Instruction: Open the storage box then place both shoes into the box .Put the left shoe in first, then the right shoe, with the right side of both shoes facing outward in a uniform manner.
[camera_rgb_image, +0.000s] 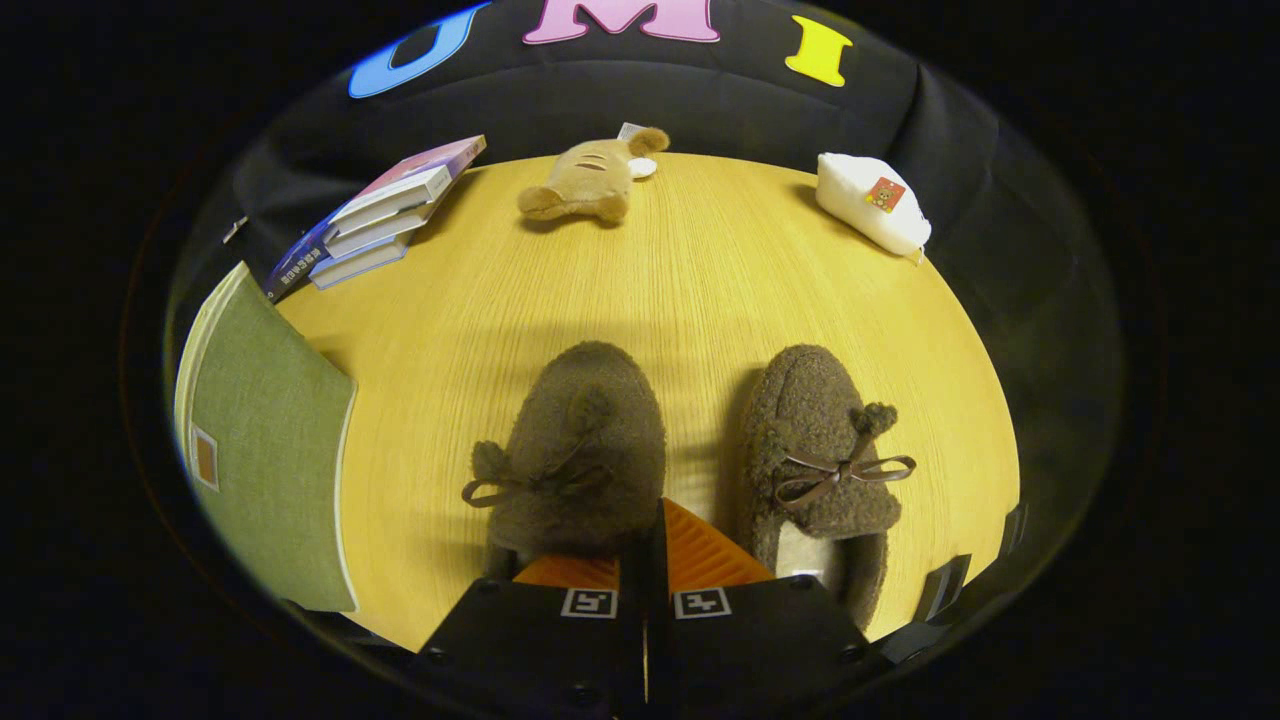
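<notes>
The gripper (645, 540) hangs low over the near edge of a wooden table (700, 280), its two fingers clenched together with no gap between the pads and nothing caught in them. Just ahead of the fingertips sit two fuzzy brown shoes side by side, toes pointing away toward the far side. The left-hand shoe (580, 450) lies just left of the fingers, its heel end partly hidden under them; the right-hand shoe (820, 460) lies just right of them, with its pale lining showing at the opening. The fingers point into the strip of bare table between the pair, so neither shoe is lined up for a grasp.

The storage box (270, 440) (a green fabric-covered one, its lid looking closed, though the near end is cut off) lies well off to the left of the fingers and of both shoes. Its long axis runs near to far, roughly parallel to the shoes. Since the box must be opened first, the coming move probably calls for a swing leftward, away from the shoes, and for the fingers to part before they can take the lid's edge.

Along the far edge rest a stack of books (385, 210), a tan plush toy (590, 180) and a white pouch (872, 200), all well clear.
</notes>
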